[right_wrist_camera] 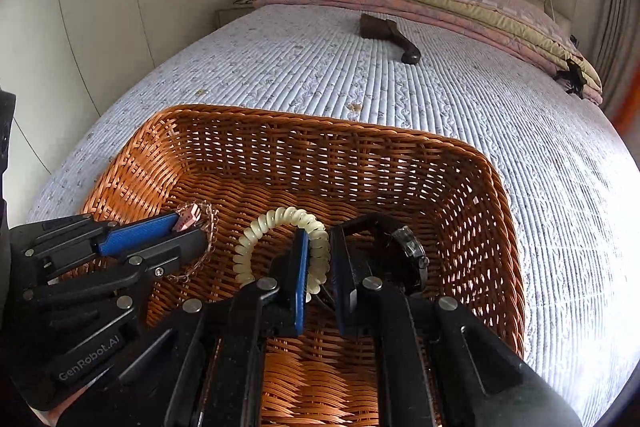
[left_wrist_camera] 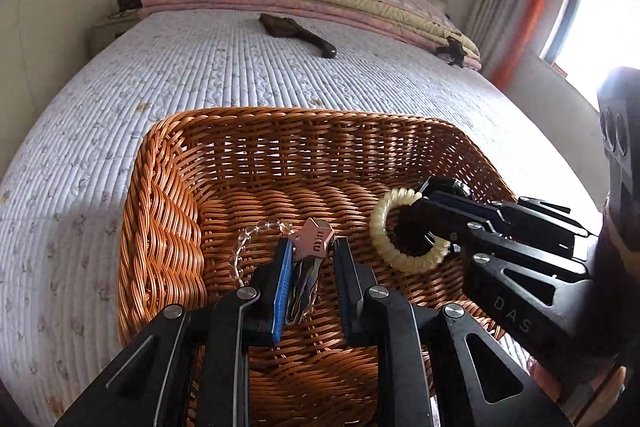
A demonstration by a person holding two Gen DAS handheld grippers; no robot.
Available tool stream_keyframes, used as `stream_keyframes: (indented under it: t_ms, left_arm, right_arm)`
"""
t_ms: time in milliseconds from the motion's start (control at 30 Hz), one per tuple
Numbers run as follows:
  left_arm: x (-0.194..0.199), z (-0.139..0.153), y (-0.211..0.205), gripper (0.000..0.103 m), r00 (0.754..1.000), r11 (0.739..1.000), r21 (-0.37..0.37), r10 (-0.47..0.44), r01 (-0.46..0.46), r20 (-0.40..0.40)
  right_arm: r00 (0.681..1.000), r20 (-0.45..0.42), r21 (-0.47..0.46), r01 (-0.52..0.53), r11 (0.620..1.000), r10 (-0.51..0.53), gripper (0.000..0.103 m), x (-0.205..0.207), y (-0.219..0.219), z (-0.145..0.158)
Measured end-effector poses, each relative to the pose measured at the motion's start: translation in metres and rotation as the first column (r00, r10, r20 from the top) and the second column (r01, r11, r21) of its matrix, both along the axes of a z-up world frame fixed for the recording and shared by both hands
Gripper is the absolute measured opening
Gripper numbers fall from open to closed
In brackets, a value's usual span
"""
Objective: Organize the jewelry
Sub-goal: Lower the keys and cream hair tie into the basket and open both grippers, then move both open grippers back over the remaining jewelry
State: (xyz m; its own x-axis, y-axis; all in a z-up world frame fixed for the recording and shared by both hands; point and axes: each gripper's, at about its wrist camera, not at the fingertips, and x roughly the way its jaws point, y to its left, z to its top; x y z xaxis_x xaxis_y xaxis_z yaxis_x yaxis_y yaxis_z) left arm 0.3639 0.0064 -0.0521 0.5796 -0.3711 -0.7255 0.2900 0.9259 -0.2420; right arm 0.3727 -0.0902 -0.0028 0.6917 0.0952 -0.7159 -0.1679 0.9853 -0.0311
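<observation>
Woven wicker is what holds everything here: the basket (left_wrist_camera: 168, 195) sits on the quilted bed (left_wrist_camera: 160, 75), and all the jewelry in view is down on its floor. Your left tongs (left_wrist_camera: 310, 259) are parted, straddling a pink star-shaped clip (left_wrist_camera: 312, 241) whose metal blades run back between the pads; the blue pad is against it on one side, but there is a gap on the other, so you are not gripping it. It looks light, stiff and smooth, so take it across the flat of the blades, not the star tip, or it may squirt out. Beside it lies a clear bead bracelet (left_wrist_camera: 256, 235), loose and slippery, likely to slump and swing; pinch two or three beads together. Your right tongs (right_wrist_camera: 318, 251) have the cream coil band (right_wrist_camera: 276, 223) between the pads, seemingly closed on it. It is springy and soft, so it will squash and stretch, not break; hold one section of coil. The dark wristwatch (right_wrist_camera: 408, 251) just beside it is the heaviest and most fragile piece, so take it by the strap, not the glass face. Readable writing: "DAS" on one tool body, "GenRobot.AI" on the other; the stamp on the star is too small to tell.
</observation>
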Motion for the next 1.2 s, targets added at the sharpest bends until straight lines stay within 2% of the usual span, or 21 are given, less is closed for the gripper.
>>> stream_keyframes:
  t_ms: [100, 200, 233, 267, 400, 467, 533, 800, 933, 1067, 1200]
  left_arm:
    - [-0.002, 0.000, 0.003, 0.023, 1.000, 1.000, -0.011, -0.007, 0.007, -0.002]
    - [-0.009, 0.007, 0.005, 0.039, 1.000, 0.999, -0.041, -0.019, 0.019, 0.011]
    - [-0.014, 0.011, 0.005, 0.048, 0.999, 0.999, -0.048, -0.023, 0.025, 0.026]
    - [-0.019, 0.016, 0.006, 0.050, 0.999, 0.999, -0.047, -0.019, 0.021, 0.042]
    - [-0.042, 0.040, 0.012, 0.050, 0.995, 0.995, -0.092, -0.020, 0.030, 0.098]
    - [-0.058, 0.052, 0.018, 0.050, 0.991, 0.992, -0.124, -0.012, 0.028, 0.130]
    - [-0.074, 0.064, 0.023, 0.050, 0.987, 0.988, -0.148, -0.012, 0.036, 0.161]
    - [-0.143, 0.111, 0.033, 0.050, 0.957, 0.986, -0.148, -0.031, 0.077, 0.288]
    - [-0.177, 0.135, 0.039, 0.050, 0.934, 0.983, -0.147, -0.049, 0.107, 0.354]
    - [-0.211, 0.150, 0.042, 0.050, 0.912, 0.982, -0.135, -0.069, 0.134, 0.404]
    - [-0.245, 0.151, 0.050, 0.050, 0.898, 0.979, -0.136, -0.077, 0.150, 0.434]
  right_arm:
    - [1.000, -0.003, 0.025, 0.001, 1.000, -0.001, 0.013, -0.005, -0.005, 0.002]
    - [1.000, 0.017, 0.060, 0.004, 0.998, -0.005, 0.014, -0.013, -0.012, 0.008]
    - [1.000, 0.021, 0.068, 0.005, 0.998, -0.006, 0.017, -0.016, -0.015, 0.010]
    - [1.000, 0.027, 0.071, 0.007, 0.997, -0.009, 0.019, -0.020, -0.018, 0.013]
    - [0.997, 0.068, 0.083, 0.015, 0.996, -0.021, 0.021, -0.043, -0.028, 0.025]
    - [0.995, 0.095, 0.092, 0.024, 0.995, -0.033, 0.033, -0.059, -0.035, 0.034]
    - [0.991, 0.124, 0.099, 0.029, 0.995, -0.042, 0.039, -0.076, -0.040, 0.043]
    - [0.971, 0.229, 0.131, 0.041, 0.991, -0.070, 0.039, -0.146, -0.063, 0.087]
    - [0.956, 0.286, 0.141, 0.025, 0.990, -0.065, 0.039, -0.182, -0.070, 0.108]
    - [0.942, 0.330, 0.135, 0.022, 0.991, -0.066, 0.039, -0.218, -0.072, 0.117]
    - [0.932, 0.355, 0.135, 0.025, 0.991, -0.072, 0.040, -0.247, -0.078, 0.110]
